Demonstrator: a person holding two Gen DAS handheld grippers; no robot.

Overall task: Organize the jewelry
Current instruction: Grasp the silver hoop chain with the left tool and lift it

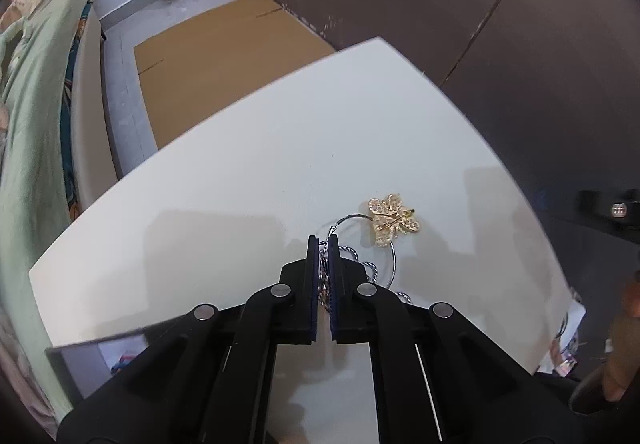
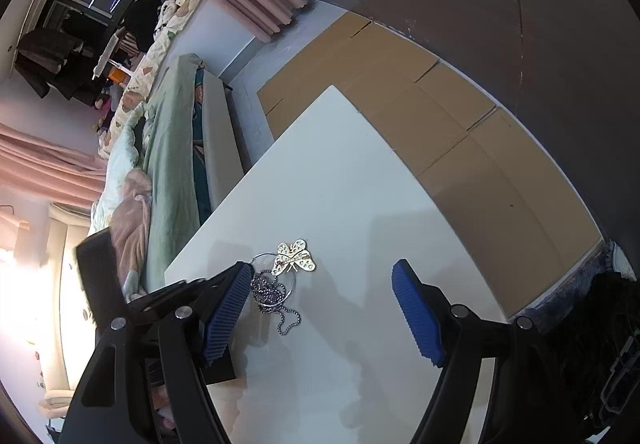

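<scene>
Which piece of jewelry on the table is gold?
The butterfly brooch is gold. The bead chain and the thin wire hoop beside it are both silver.

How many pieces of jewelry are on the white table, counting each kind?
Gold butterfly-shaped brooch: 1
Thin silver wire hoop: 1
Silver bead chain: 1, in a loose heap, partly pinched by the left gripper
Total: 3 pieces, all close together on the white table.
</scene>
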